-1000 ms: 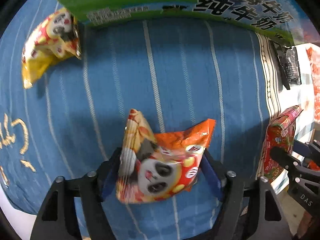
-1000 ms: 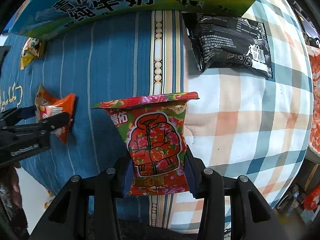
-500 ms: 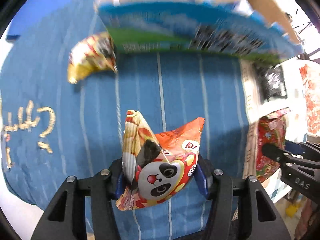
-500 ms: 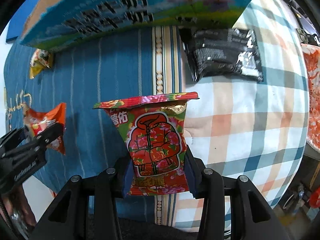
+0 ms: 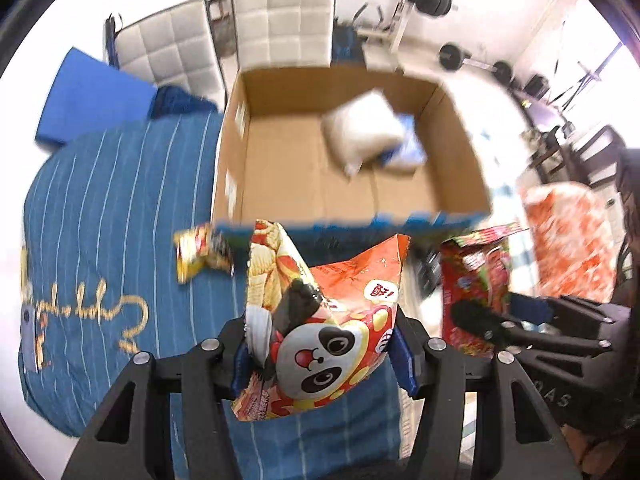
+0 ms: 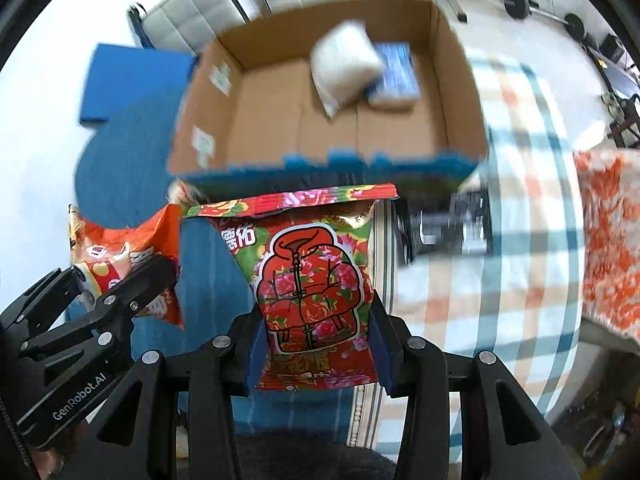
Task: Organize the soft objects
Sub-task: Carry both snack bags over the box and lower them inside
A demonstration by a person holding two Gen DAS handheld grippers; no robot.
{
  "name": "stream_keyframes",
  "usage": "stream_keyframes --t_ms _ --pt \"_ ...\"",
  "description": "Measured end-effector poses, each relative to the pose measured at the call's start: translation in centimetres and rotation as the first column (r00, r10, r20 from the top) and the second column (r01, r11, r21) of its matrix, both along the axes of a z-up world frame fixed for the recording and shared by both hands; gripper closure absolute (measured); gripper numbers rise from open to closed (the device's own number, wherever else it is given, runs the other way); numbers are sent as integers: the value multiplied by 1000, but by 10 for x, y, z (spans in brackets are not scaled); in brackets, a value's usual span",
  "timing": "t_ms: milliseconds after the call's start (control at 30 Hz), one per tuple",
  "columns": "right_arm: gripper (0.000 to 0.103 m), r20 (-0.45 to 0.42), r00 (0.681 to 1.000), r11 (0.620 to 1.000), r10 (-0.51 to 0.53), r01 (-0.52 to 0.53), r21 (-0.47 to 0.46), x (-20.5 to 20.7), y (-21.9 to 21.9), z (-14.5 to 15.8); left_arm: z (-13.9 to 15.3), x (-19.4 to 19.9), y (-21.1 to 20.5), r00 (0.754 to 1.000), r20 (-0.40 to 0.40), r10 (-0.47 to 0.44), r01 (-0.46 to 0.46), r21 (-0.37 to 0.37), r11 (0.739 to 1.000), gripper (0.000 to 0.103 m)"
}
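My left gripper [image 5: 320, 356] is shut on an orange panda snack bag [image 5: 328, 320], held up in front of an open cardboard box [image 5: 280, 160]. My right gripper [image 6: 316, 348] is shut on a red floral snack bag [image 6: 312, 280], held just short of the same box [image 6: 264, 120]. Each held bag also shows in the other view: the red bag [image 5: 476, 280] at right, the panda bag [image 6: 128, 256] at left. Inside the box lie a white soft pack [image 5: 362, 130] and a blue pack [image 6: 394, 70].
A yellow snack bag [image 5: 198, 250] lies on the blue striped cloth [image 5: 100, 208] by the box's near left corner. A black packet [image 6: 448, 220] lies on the plaid cloth [image 6: 520, 240]. An orange patterned cloth [image 6: 608, 240] is at right. White chairs [image 5: 280, 24] stand behind.
Both grippers have risen and tilted up with their bags. The view now looks over the box's blue near wall into its inside.
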State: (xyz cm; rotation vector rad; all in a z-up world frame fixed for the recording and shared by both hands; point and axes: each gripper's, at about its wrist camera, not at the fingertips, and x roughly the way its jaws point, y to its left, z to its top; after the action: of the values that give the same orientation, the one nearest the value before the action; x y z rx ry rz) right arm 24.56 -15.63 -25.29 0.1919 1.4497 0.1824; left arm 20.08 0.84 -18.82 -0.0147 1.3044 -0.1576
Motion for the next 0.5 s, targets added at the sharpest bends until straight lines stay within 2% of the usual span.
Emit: stream_keyframes --t_ms 100,267,400,500 --pt "57 42 999 1000 -7 7 13 22 0 22 25 26 -3 999 44 0 2 -43 999 50" --pt "57 70 997 999 -30 32 -23 70 -8 29 34 73 -7 998 67 1 3 -56 998 50" --pt "57 26 998 997 -64 66 -47 114 -21 4 23 111 -11 999 45 -5 7 -52 999 50" --pt "57 -26 995 994 -93 91 -68 139 -27 -22 -7 143 -14 1000 -19 -12 11 -33 999 50"
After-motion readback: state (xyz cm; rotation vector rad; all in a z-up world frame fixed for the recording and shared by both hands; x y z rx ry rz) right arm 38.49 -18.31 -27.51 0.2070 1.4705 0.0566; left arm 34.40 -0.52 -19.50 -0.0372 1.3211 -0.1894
